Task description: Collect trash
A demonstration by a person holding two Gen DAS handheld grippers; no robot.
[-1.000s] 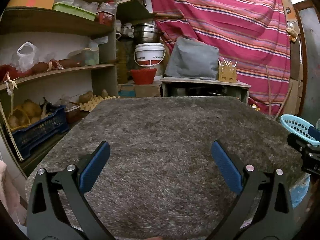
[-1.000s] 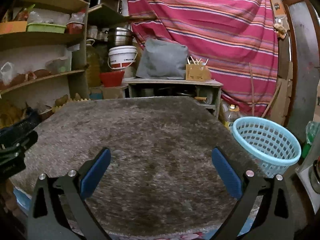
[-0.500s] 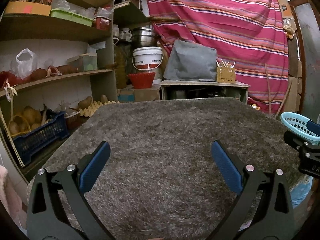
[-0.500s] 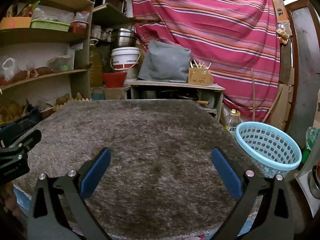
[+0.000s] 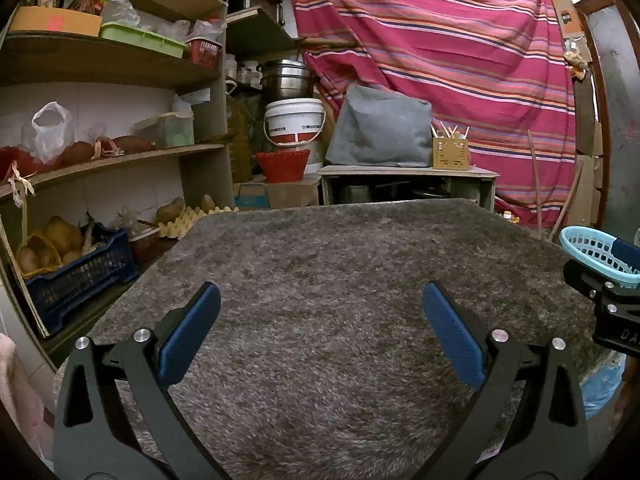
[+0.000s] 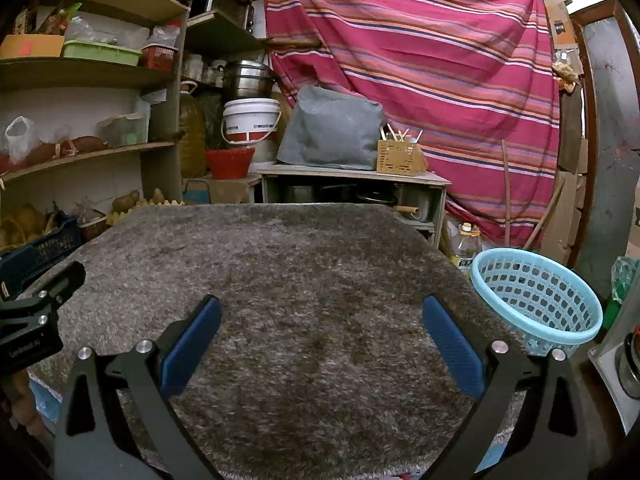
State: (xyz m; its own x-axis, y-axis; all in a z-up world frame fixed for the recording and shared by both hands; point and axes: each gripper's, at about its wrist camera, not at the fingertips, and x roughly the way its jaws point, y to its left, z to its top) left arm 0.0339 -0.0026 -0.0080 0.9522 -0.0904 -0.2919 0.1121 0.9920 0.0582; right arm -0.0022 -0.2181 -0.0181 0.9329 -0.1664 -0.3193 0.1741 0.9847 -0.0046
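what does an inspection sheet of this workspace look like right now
surface: grey shaggy mat covers the table; no trash seen on it
job's things: light blue basket stands off the table's right edge; looks empty as far as visible
clutter: nothing seen on the mat
grippers: left gripper open, holding nothing, over the mat; right gripper open, holding nothing, over the mat
cables: nothing seen
surroundings: shelves at left with a blue crate of produce, white bucket, red bowl, grey bundle on a low cabinet, striped cloth behind
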